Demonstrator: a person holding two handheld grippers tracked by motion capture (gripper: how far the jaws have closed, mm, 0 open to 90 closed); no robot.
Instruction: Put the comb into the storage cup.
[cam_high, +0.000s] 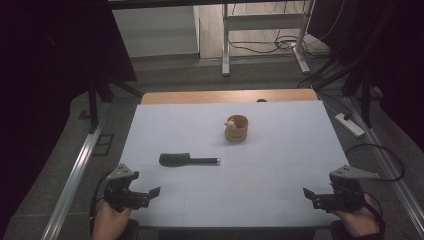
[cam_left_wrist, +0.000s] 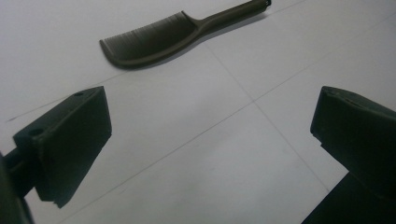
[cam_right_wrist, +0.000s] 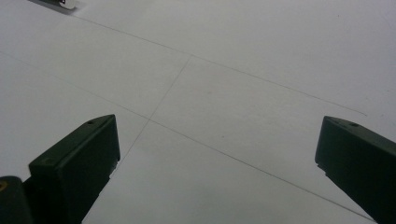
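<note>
A black comb lies flat on the white table, teeth end to the left and handle to the right. Behind it stands a small tan wooden cup with a little pale figure at its rim. My left gripper rests near the front left corner, open, jaws wide apart with nothing between them. In the left gripper view the comb lies ahead of the jaws. My right gripper sits near the front right corner, open and empty.
A wooden strip edges the table's far side. Beyond it stand a metal desk frame and cables on the floor. A white power strip lies on the floor to the right. Aluminium rails run along both sides.
</note>
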